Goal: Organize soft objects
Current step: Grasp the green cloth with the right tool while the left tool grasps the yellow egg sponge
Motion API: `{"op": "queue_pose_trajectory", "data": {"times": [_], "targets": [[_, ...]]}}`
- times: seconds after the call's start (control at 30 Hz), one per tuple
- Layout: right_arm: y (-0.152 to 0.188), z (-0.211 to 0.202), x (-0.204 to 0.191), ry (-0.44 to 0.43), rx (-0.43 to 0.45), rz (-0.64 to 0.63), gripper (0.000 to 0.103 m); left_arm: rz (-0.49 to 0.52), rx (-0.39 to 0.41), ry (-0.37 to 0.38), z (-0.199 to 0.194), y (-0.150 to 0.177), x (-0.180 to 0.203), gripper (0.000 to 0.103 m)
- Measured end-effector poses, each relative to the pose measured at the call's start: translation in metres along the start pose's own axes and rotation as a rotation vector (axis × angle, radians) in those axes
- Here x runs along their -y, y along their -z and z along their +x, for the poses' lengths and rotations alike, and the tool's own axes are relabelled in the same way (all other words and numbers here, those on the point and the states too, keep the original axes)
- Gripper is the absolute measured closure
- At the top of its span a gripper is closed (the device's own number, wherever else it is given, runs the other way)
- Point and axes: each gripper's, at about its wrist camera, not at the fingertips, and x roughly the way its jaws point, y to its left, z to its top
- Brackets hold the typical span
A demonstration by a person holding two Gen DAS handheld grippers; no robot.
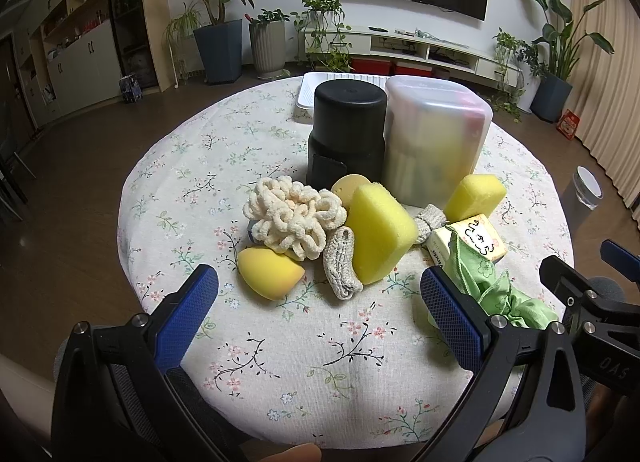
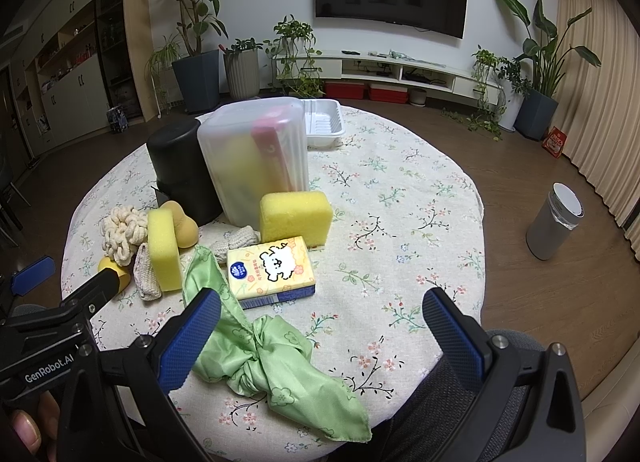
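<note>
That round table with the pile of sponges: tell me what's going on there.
A person holds two blue-padded grippers over the floral-cloth round table. Both the left gripper and the right gripper are open and empty. The soft items lie loose: yellow rectangular sponges, a cream looped scrubber, a knotted green satin cloth and a yellow tissue pack. Behind them stand a black cylindrical container and a frosted plastic box. Nothing is grasped yet.

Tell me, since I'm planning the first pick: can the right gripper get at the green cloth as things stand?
Probably yes. The right gripper is open, and the green cloth lies on the tablecloth just ahead between its fingers, with nothing on top of it. The tissue pack sits just beyond.
</note>
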Motion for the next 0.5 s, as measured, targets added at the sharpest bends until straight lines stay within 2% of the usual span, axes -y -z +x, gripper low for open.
{"op": "queue_pose_trajectory", "data": {"times": [0.23, 0.37, 0.5], "targets": [[0.003, 0.001, 0.001, -0.003, -0.005, -0.003, 0.000, -0.002, -0.006, 0.001, 0.003, 0.003, -0.003, 0.000], [0.009, 0.002, 0.007, -0.023, -0.022, 0.002, 0.000, -0.007, -0.037, 0.004, 0.009, 0.012, -0.012, 0.000], [0.012, 0.005, -0.003, -0.049, -0.037, -0.028, 0.000, 0.007, -0.065, 0.026, 0.015, 0.024, -0.019, 0.000]]}}
